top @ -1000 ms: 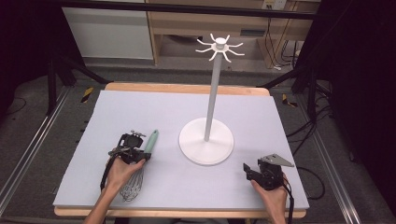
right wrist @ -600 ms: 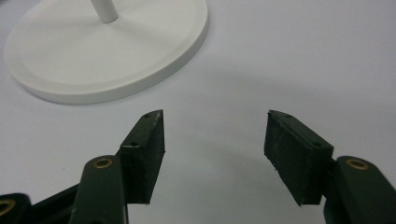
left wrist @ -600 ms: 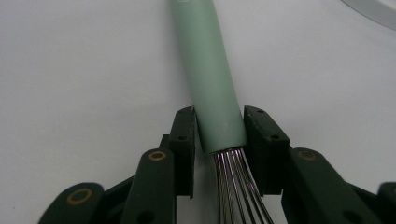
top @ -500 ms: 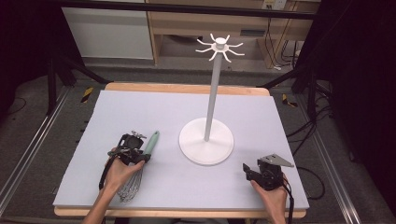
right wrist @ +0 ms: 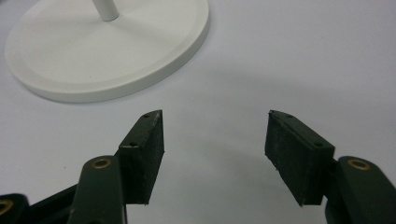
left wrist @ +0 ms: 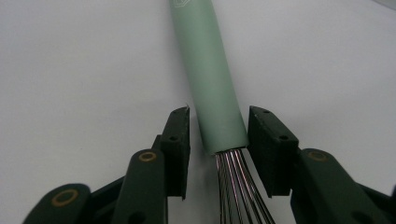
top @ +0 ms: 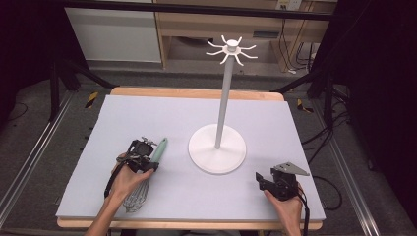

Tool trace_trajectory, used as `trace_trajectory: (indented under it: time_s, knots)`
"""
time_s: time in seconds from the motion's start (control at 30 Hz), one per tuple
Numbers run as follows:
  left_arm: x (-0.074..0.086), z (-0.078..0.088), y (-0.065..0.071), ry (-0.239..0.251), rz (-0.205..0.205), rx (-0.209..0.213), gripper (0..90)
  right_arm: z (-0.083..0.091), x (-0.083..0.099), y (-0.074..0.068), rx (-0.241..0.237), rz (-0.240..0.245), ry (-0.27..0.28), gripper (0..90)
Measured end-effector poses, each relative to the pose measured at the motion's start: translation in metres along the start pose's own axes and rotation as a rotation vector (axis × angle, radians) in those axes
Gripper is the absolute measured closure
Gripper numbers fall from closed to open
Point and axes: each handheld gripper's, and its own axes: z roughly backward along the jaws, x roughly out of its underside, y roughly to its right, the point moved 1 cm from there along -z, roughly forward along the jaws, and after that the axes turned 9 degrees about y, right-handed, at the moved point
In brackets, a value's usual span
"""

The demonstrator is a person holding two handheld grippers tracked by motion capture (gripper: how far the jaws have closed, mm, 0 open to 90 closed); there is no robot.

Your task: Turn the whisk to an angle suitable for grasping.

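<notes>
While my left gripper (left wrist: 218,133) sits low over the whisk (left wrist: 210,79), its jaws straddle the mint-green handle just above the wires (small gaps show either side, so nothing is clamped). That whisk lies flat on the grey table mat (top: 196,123), left of the white hook stand (top: 217,147). My right gripper (right wrist: 215,140) rests spread wide, holding nothing.

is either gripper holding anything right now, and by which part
Nothing is clamped yet. The left gripper has open jaws either side of the whisk, where the green handle meets the wires, with gaps showing. The right gripper is open and empty.
</notes>
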Motion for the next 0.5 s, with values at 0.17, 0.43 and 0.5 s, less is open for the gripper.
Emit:
trace_trajectory:
  time_s: [0.17, 0.43, 0.5]
  knots:
    - [-0.0007, -0.0045, -0.0006, -0.02, 0.008, 0.005, 62.3, -0.0007, 0.0002, -0.0003, -0.003, 0.002, -0.003, 37.9]
    - [-0.0023, -0.0079, -0.0015, -0.043, 0.025, 0.009, 65.7, -0.0006, 0.0001, -0.0005, -0.005, -0.003, -0.005, 38.0]
    - [-0.0027, -0.0076, -0.0024, -0.051, 0.031, 0.009, 66.4, -0.0006, 0.0001, -0.0006, -0.005, -0.002, -0.005, 38.0]
